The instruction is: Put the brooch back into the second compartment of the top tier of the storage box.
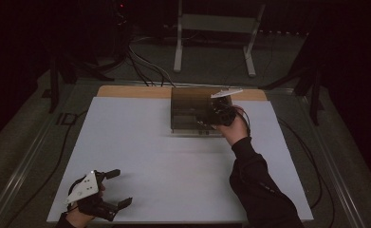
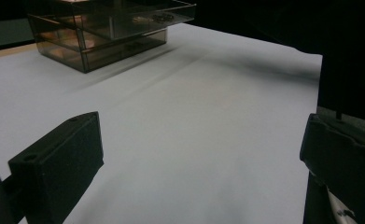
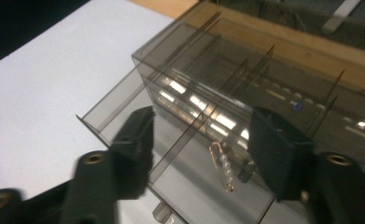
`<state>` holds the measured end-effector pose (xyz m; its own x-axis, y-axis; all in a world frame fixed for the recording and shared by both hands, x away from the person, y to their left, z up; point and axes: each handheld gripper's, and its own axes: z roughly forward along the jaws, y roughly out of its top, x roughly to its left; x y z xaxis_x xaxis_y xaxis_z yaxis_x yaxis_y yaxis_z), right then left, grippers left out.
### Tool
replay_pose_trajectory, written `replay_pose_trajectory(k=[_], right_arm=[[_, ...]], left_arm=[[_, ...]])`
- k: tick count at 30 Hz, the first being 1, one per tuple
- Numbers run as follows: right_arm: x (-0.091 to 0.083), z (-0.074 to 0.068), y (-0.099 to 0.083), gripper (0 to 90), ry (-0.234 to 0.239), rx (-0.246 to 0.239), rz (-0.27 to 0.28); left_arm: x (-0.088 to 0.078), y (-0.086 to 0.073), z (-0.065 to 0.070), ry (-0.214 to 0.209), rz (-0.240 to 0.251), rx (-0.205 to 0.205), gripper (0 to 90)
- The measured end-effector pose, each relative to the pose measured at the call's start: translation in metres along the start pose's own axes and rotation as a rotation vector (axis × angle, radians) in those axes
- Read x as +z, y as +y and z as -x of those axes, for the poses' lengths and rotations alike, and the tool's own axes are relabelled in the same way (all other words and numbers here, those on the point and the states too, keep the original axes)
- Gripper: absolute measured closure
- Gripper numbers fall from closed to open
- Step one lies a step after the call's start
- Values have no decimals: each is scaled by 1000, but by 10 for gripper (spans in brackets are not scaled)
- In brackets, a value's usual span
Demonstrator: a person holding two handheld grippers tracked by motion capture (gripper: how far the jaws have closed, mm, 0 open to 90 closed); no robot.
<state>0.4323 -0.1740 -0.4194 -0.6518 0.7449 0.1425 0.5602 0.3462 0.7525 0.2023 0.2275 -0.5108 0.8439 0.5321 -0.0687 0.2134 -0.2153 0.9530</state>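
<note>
A smoky see-through drawer box (image 1: 188,108) stands at the far middle of the white mat (image 1: 164,161). My right gripper (image 1: 210,118) hovers at the box's front right corner. In the right gripper view its jaws stand open (image 3: 206,149) over the pulled-out lower drawer (image 3: 124,105), which thin dividers split into compartments. A small pearl-set pin (image 3: 223,170) lies on the drawer floor in one compartment, below the jaws and untouched. My left gripper (image 1: 121,188) rests open near the mat's front left corner, holding nothing (image 2: 199,154). The box (image 2: 105,32) lies far ahead of it.
A strip of wooden tabletop (image 1: 131,91) shows behind the mat. Cables (image 1: 145,69) and a white stand (image 1: 216,28) sit on the floor beyond the table. A dark-sleeved forearm (image 1: 256,185) crosses the mat's right side. The surroundings are dark.
</note>
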Motion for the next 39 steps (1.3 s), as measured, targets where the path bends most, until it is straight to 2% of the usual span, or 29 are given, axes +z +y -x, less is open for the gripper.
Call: replay_pose_trajectory(k=[6,9,11,14,18,28,39], right_arm=[[-10,-7,2,251,-4,-7,41],[-16,-10,2,185,18,-9,60],[-20,-13,1,139,33,-20,67],[-25,-15,0,121,41,-31,76],[-30,-17,-2,4,48,-51,70],[-47,-17,-10,0,48,-65,88],[-65,-14,-30,0,57,-55,106]], left_arm=[[0,0,0,0,4,-2,5],[0,0,0,-1,0,1,5],[0,0,0,0,2,0,6],[0,0,1,-1,1,2,5],[0,0,0,1,2,0,5],[1,0,0,1,0,1,5],[1,0,1,-1,1,-1,5]])
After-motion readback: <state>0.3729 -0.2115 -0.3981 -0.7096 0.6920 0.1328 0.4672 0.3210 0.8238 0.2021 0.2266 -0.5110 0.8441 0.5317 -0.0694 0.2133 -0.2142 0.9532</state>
